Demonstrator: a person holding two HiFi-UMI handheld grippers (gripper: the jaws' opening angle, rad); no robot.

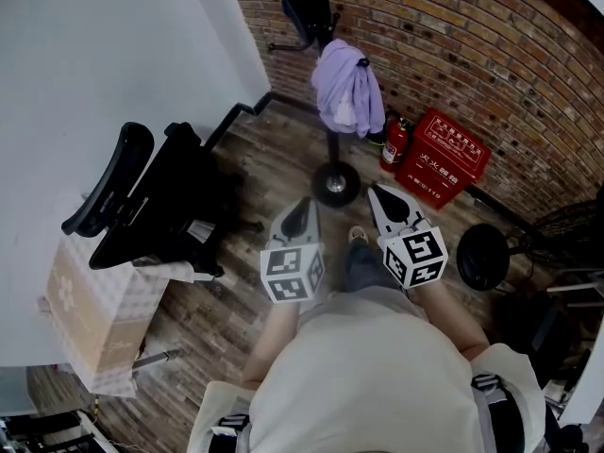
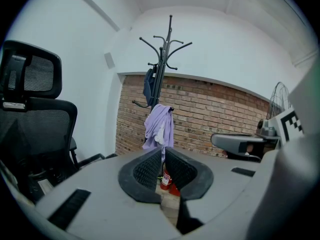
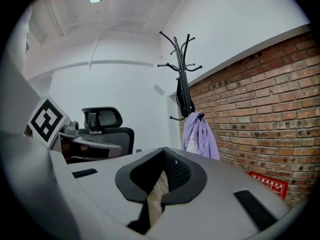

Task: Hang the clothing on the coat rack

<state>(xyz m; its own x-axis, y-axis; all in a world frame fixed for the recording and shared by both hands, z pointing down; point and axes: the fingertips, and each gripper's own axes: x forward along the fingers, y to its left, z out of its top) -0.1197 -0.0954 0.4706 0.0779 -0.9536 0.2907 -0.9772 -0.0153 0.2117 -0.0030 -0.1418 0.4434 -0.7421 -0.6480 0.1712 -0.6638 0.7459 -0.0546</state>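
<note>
Already hung: the lilac garment (image 1: 347,88) drapes from a low hook of the coat rack (image 1: 336,183), beside the brick wall (image 1: 453,55).
Left gripper (image 1: 300,210) and right gripper (image 1: 384,199) are both closed and empty, well apart from it.

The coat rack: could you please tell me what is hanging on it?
On the coat rack, a lilac garment hangs from a lower hook and a dark garment higher up. The lilac one covers part of the pole.

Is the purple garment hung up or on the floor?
Hung up: the lilac cloth garment drapes from a low hook of the black metal coat rack.
</note>
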